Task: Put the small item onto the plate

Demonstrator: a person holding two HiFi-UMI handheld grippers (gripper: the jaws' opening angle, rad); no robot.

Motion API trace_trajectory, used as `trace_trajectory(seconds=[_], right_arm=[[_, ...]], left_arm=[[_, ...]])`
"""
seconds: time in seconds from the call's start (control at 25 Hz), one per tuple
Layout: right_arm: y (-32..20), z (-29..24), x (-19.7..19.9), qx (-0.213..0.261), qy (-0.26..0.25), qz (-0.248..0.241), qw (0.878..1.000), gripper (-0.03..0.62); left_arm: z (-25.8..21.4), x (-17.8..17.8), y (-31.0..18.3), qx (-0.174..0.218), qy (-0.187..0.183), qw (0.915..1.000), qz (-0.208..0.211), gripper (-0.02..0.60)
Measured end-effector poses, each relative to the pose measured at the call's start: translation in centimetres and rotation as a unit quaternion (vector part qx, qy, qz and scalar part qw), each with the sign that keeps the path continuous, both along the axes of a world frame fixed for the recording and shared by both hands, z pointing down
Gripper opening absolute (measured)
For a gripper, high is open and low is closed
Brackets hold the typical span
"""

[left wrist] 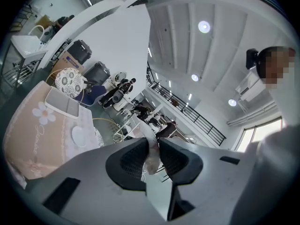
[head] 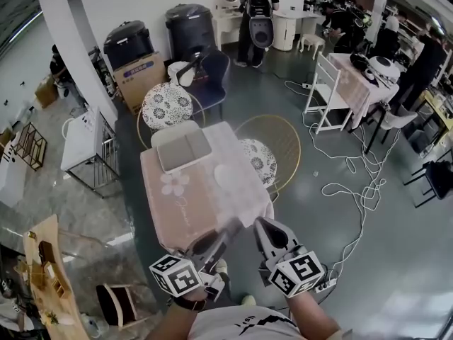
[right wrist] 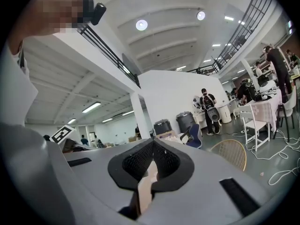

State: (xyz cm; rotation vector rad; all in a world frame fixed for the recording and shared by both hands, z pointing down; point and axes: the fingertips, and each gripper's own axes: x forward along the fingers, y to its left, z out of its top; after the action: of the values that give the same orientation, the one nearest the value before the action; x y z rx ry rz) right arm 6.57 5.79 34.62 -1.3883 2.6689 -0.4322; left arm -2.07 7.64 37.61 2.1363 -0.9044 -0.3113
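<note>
A table with a pink cloth (head: 177,197) stands below me. On it lie a round white plate (head: 228,177) (left wrist: 79,136) and a grey rectangular tray (head: 182,151) (left wrist: 63,103). My left gripper (head: 232,227) (left wrist: 151,146) hovers at the table's near edge, short of the plate. It is shut on a thin pale small item (left wrist: 149,142) that sticks out past its dark pads. Beside it, my right gripper (head: 259,223) (right wrist: 153,146) is shut, its tips meeting with nothing between them. Both point level toward the table.
A chair with a patterned round seat (head: 167,105) stands behind the table, a gold wire chair (head: 279,137) to its right. Cables (head: 354,183) snake over the floor on the right. A white pillar (head: 74,44) rises at left. People stand at the back.
</note>
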Motion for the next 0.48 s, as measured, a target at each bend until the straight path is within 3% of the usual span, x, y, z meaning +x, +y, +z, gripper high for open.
trace_trajectory(seconds=[0.48], right_arm=[[-11.8, 2.0, -4.7, -0.015, 0.024, 0.027, 0.999, 0.014]], left_arm=[[2.4, -4.2, -12.2, -0.005, -0.010, 0.9995, 0.031, 0.081]])
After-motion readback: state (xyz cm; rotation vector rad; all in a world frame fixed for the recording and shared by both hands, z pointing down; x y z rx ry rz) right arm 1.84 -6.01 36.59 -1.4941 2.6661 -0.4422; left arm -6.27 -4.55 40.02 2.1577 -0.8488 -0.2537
